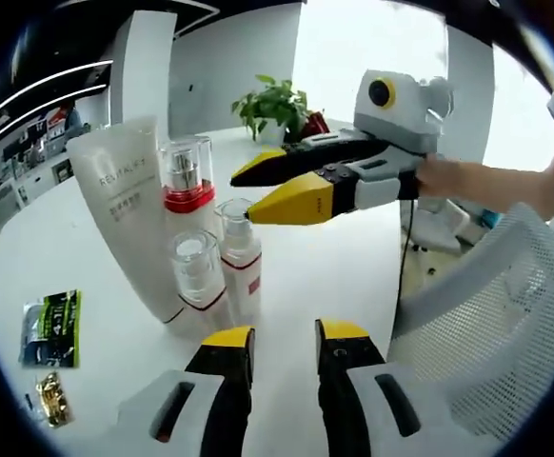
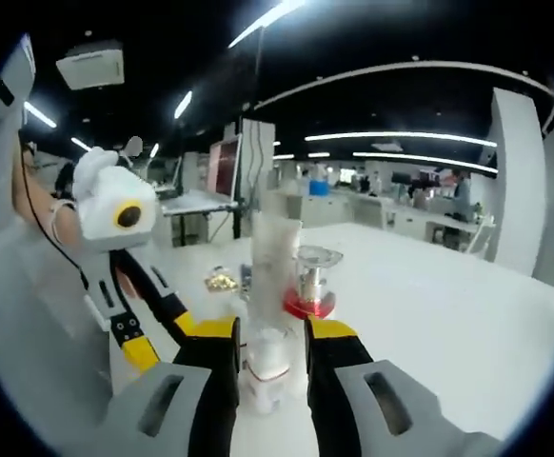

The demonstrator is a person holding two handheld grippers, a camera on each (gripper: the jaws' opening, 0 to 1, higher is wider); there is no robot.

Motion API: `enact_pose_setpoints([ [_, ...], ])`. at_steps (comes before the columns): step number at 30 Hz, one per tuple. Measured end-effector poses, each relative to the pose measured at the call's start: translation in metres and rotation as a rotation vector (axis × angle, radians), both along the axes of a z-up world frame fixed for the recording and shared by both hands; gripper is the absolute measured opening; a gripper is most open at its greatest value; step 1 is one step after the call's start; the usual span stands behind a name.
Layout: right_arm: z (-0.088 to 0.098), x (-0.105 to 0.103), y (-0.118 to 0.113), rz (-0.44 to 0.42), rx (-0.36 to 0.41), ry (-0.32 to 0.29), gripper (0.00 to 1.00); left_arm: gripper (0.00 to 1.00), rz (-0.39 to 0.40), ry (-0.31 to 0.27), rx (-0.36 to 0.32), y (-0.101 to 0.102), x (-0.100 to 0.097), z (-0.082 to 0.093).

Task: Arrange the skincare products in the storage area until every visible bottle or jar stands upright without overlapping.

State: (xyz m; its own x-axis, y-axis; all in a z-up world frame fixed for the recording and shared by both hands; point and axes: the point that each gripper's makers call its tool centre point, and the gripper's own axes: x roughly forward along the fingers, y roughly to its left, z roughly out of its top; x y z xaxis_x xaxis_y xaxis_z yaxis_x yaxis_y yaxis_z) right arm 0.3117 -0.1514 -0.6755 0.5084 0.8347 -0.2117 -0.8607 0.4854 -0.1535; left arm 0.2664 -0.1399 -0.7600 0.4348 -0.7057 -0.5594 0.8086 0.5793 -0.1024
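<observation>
- Yellow-tipped jaws of the right gripper stand on either side of a small white pump bottle; I cannot tell whether they press it yet.
- Just beyond that bottle stand a red-collared clear bottle, a clear-capped jar and a tall white tube, all upright and close together. A sideways pull could topple them.
- Left gripper, jaws apart and empty, waits over bare white bench to that cluster's right; swinging in could strike the jar.

Both views face the bottles closely, from opposite sides.
</observation>
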Motion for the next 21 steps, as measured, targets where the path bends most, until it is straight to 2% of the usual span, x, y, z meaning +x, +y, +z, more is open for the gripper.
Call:
enact_pose_setpoints([
  [3, 0.007, -0.013, 0.009, 0.052, -0.025, -0.007, 0.26, 0.25, -0.008, -0.009, 0.008, 0.000, 0.000, 0.000],
  [7, -0.003, -0.027, 0.012, 0.077, -0.088, 0.022, 0.25, 0.25, -0.004, -0.023, 0.005, 0.001, 0.003, 0.001],
  [9, -0.015, -0.035, 0.011, 0.090, -0.142, 0.038, 0.25, 0.26, -0.012, -0.031, 0.002, 0.000, 0.003, 0.001],
  [11, -0.027, -0.037, 0.010, 0.095, -0.152, 0.053, 0.25, 0.27, -0.025, -0.030, 0.002, -0.003, 0.003, -0.003],
  [13, -0.041, -0.039, 0.011, 0.098, -0.157, 0.100, 0.24, 0.30, -0.038, -0.020, 0.016, -0.005, -0.001, -0.009],
  [15, -0.049, -0.036, 0.014, 0.074, -0.173, 0.108, 0.25, 0.30, -0.058, -0.025, 0.031, -0.006, -0.004, -0.012],
  [18, -0.055, -0.037, 0.020, 0.074, -0.172, 0.138, 0.28, 0.32, -0.073, -0.051, 0.036, -0.007, -0.003, -0.013],
  [21, -0.056, -0.034, 0.025, 0.053, -0.187, 0.131, 0.27, 0.34, -0.080, -0.051, 0.023, -0.008, -0.002, -0.012],
])
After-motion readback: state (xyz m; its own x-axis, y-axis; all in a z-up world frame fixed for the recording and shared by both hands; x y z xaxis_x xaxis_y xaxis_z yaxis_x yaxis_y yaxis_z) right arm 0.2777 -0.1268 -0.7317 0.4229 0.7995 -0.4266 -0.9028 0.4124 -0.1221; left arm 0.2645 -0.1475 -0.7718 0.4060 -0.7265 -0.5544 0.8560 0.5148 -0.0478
